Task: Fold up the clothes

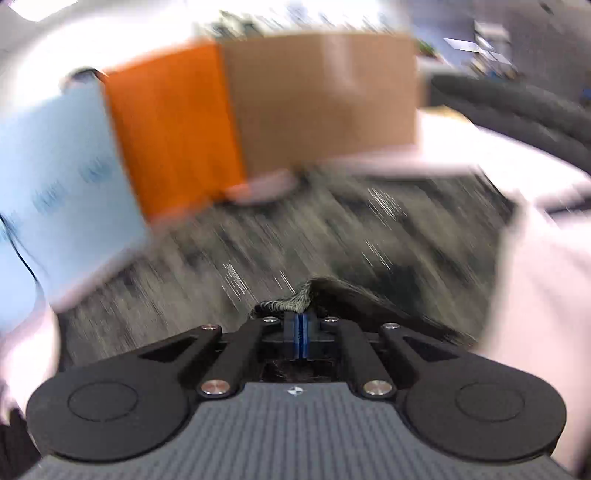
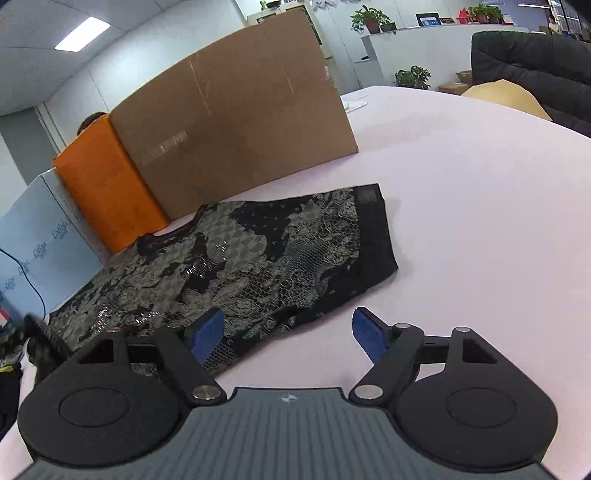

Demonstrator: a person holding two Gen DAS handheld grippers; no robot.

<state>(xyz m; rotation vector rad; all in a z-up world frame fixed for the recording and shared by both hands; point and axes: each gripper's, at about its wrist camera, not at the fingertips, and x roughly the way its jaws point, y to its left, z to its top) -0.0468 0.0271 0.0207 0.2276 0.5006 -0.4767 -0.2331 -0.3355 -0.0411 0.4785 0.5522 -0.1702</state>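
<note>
In the left wrist view, heavily blurred, the left gripper [image 1: 300, 325] sits low in the centre with its two blue pads pressed together, clenched on a fold of the black-and-grey patterned garment [image 1: 295, 240]. A tuft of the fabric rises just above the pads, and the rest of the cloth spreads across the middle of the frame on the pale pink table [image 1: 535, 295]. Three upright things stand in a row across the upper half: one light blue panel [image 1: 62, 192] at the left, one orange box [image 1: 173, 133] beside it, and one brown cardboard sheet [image 1: 325, 99] right of that. A dark sofa [image 1: 517, 107] shows at the upper right.

In the right wrist view, sharp, the right gripper [image 2: 290, 334] sits low in the frame, released, its two blue pads well apart. The left pad hangs over the near edge of the garment [image 2: 258, 258]; the right pad is over bare table [image 2: 480, 221]. Nothing is pinched between them. The single garment lies flat in the centre-left, one short sleeve pointing right. Behind it stand the same blue panel [image 2: 37, 236], orange box [image 2: 107, 188] and cardboard sheet [image 2: 236, 125]. At the upper right are the sofa [image 2: 532, 62] and three potted plants [image 2: 371, 18].
</note>
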